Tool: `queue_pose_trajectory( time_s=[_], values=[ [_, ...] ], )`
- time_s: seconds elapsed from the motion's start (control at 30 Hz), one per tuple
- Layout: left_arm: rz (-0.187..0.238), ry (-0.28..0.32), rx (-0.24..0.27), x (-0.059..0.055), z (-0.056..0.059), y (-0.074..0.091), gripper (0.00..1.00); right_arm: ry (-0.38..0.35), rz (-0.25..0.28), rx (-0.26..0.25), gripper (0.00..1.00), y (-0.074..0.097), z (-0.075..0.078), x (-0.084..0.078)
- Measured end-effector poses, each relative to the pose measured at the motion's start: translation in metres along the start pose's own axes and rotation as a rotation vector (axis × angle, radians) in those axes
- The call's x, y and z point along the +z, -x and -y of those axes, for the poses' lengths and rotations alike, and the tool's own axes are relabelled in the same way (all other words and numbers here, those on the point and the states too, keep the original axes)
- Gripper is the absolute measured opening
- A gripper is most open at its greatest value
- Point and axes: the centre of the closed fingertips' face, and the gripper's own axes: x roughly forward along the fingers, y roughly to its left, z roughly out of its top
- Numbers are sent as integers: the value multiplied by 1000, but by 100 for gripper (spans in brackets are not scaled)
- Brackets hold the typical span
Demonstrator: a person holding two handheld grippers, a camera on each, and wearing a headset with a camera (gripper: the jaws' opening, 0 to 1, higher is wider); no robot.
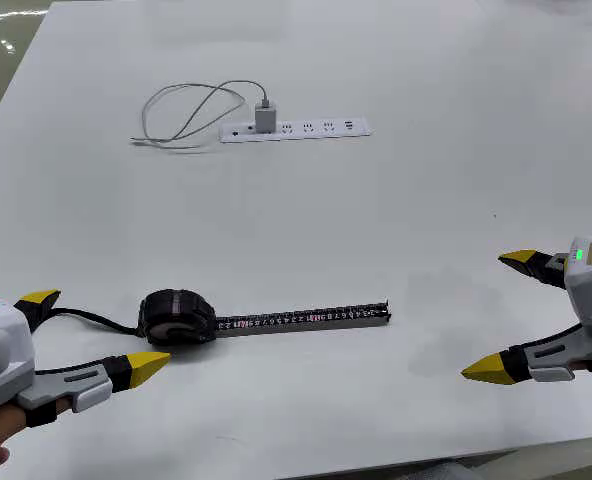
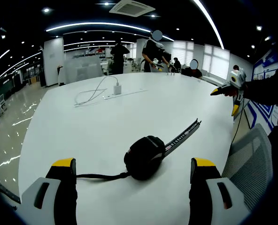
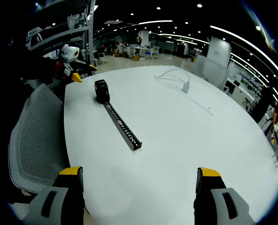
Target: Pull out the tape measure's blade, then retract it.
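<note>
The white bench (image 1: 426, 220) is carrying everything. The left gripper (image 1: 96, 331) is hovering at the near left corner of the head view with its fingers (image 1: 146, 366) spread wide and holding nothing. The right gripper (image 1: 498, 314) is hanging at the near right edge, also splayed wide and empty. A power strip (image 1: 296, 129) with a looping cable (image 1: 181, 110) is lying far back on the bench, well apart from the work.

The tape (image 1: 177, 317) is sitting on the bench near the front, just beside the left gripper's fingertips. In the left gripper view the tape (image 2: 145, 157) is lying straight ahead, between the two fingers and a little beyond them. The left gripper is much the nearer of the two.

The blade (image 1: 301, 319) is already lying out flat, running from the case toward the right gripper, so the long axis is crossing the bench from left to right. Its hooked end is pointing at the right gripper but lying well apart from it. In the right gripper view the blade (image 3: 122, 127) is stretching away from the fingers toward the case.

A dark strap (image 1: 96, 320) is trailing from the back of the case toward the left gripper.

The pull is looking done and the retract not yet begun. The left gripper is seeming best placed to close on the case.
</note>
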Motion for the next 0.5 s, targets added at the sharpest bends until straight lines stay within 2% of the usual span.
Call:
queue_pose_trajectory(
  time_s=[0.1, 0.13, 0.17, 0.2, 0.27, 0.3, 0.33, 0.37, 0.43, 0.5],
  values=[
    [6, -18, 18, 3, -1, 0, 99, 10, 5, 6, 99, -1, 0, 2],
    [-5, -46, 66, 1, -9, -1, 99, -24, 70, 15, 99, -4, -1, 11],
    [-22, -42, 60, -3, -8, -2, 99, -58, 118, 23, 99, -6, -3, 18],
    [-21, -39, 52, -4, -6, -4, 99, -55, 132, 52, 99, -8, -10, 17],
    [-22, -36, 57, -6, -5, -5, 99, -22, 101, 32, 99, -13, -10, 9],
    [-20, -36, 53, -8, -4, -5, 99, 7, 24, 22, 99, -15, -9, -3],
    [-18, -33, 42, -9, -1, -6, 99, 29, -14, 23, 99, -16, -11, -10],
    [-20, -34, 42, -11, 1, -8, 99, 32, -27, 25, 99, -16, -11, -11],
    [-35, -36, 46, -14, 2, -10, 99, 40, -13, 20, 99, -14, -8, -8],
    [-29, -5, 54, -13, 3, -10, 99, 44, -18, 22, 99, -13, -6, -9]
  ],
)
